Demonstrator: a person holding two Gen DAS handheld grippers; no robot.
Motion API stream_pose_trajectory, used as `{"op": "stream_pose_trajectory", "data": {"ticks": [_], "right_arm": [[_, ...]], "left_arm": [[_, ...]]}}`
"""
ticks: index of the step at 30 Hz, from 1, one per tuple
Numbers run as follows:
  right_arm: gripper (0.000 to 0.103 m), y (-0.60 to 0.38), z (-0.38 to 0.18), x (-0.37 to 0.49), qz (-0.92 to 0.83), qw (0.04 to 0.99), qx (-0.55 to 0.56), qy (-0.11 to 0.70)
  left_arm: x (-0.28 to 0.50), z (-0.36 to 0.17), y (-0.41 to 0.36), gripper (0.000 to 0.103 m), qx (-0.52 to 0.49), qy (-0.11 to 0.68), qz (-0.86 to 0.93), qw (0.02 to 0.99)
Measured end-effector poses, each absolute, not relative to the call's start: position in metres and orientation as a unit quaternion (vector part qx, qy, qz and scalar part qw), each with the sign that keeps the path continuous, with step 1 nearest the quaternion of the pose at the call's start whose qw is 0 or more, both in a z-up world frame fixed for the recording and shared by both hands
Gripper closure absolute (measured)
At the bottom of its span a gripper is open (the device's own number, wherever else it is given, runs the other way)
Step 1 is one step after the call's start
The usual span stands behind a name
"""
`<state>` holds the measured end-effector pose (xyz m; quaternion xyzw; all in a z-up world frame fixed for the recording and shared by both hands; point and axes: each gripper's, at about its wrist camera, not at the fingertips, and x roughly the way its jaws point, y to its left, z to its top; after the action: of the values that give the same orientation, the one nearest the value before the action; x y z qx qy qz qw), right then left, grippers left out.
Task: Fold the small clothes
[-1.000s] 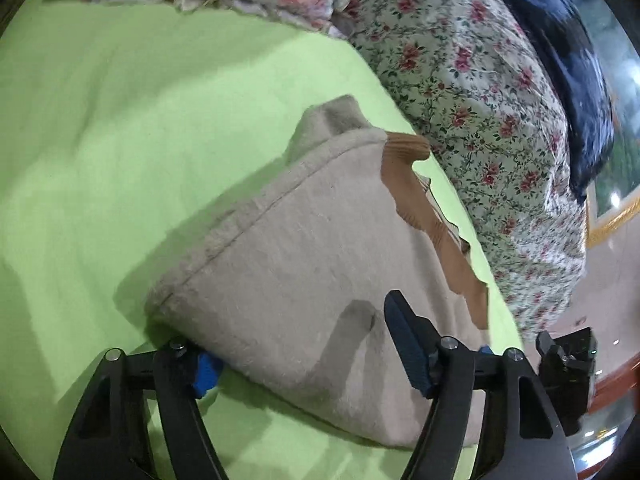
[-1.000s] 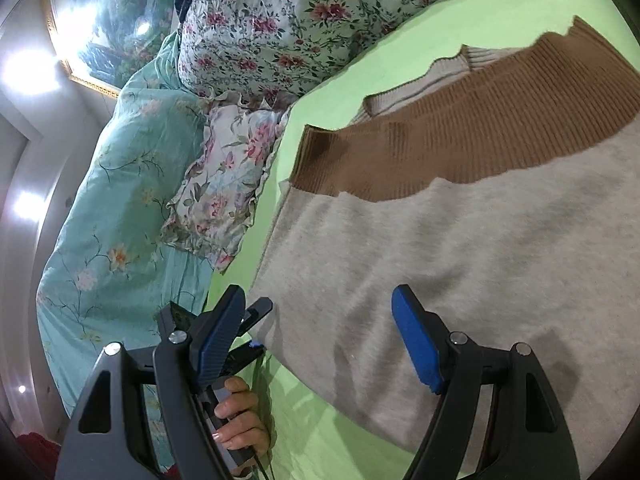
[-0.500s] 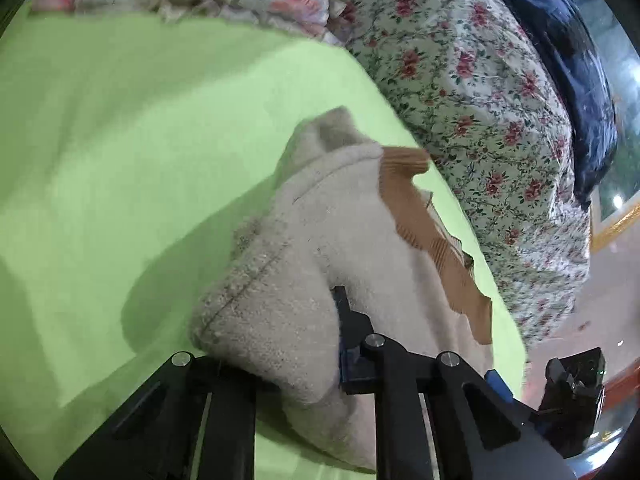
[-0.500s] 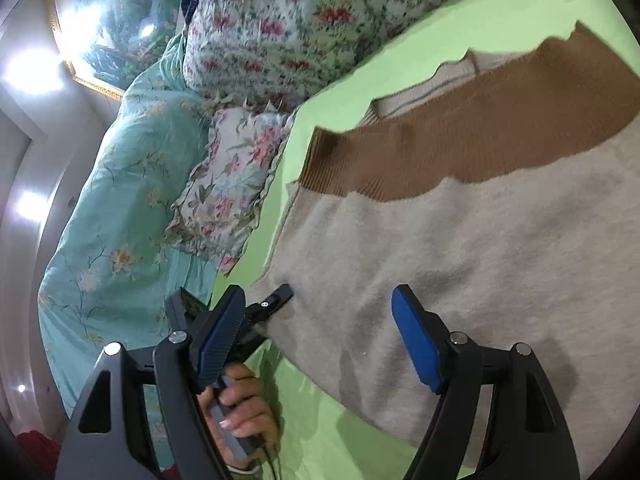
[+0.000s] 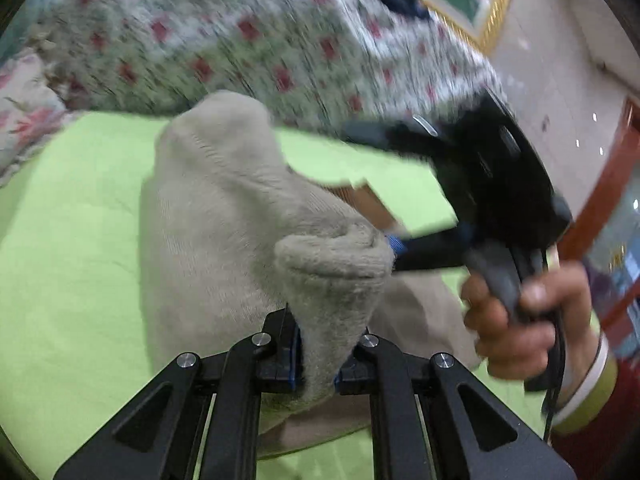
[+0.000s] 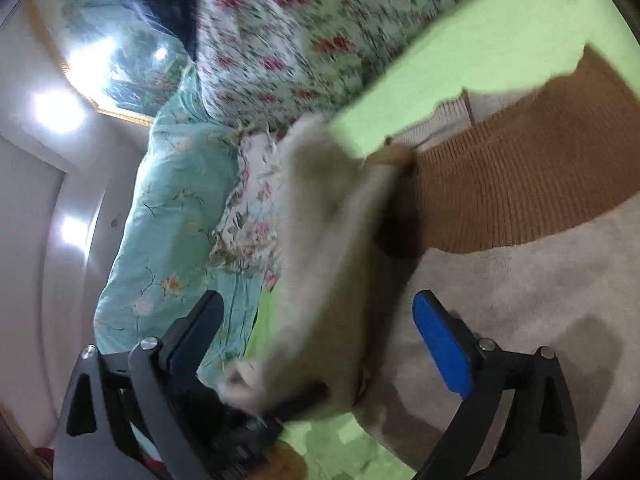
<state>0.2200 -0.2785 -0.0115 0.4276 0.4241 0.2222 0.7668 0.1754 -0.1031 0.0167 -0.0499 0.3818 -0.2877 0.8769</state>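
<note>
Left tongs [image 5: 318,364]: pinching beige sweater [image 5: 224,240] corner, raised to fold it over | Right tongs [image 6: 316,336]: jaws just widened, spread, gripping nothing, sweater between | Sweater body: flat on green bed [image 5: 68,240] | Beyond: floral pillows [image 5: 240,40].

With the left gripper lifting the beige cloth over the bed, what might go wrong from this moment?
1. The left gripper pinches only a small bunched corner of the beige sweater, so the cloth may slip out.
2. The right gripper is open, holding nothing, and the lifted flap hangs between its fingers; the fold may land crooked.
3. The two grippers are close together and may collide.
</note>
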Motion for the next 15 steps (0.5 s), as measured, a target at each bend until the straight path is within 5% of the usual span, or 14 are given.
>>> {"op": "stream_pose_trajectory", "data": {"ticks": [3, 8, 15], "right_arm": [[0.009, -0.275, -0.028, 0.241, 0.202, 0.768, 0.410, 0.449], [0.080, -0.258, -0.035, 0.274, 0.172, 0.792, 0.351, 0.469], [0.083, -0.274, 0.038, 0.233, 0.163, 0.862, 0.255, 0.407]], "left_arm": [[0.171, 0.004, -0.116, 0.093, -0.028, 0.395, -0.292, 0.871], [0.170, 0.006, -0.122, 0.093, -0.005, 0.394, -0.285, 0.874], [0.159, 0.040, -0.150, 0.092, -0.010, 0.369, -0.340, 0.865]]}}
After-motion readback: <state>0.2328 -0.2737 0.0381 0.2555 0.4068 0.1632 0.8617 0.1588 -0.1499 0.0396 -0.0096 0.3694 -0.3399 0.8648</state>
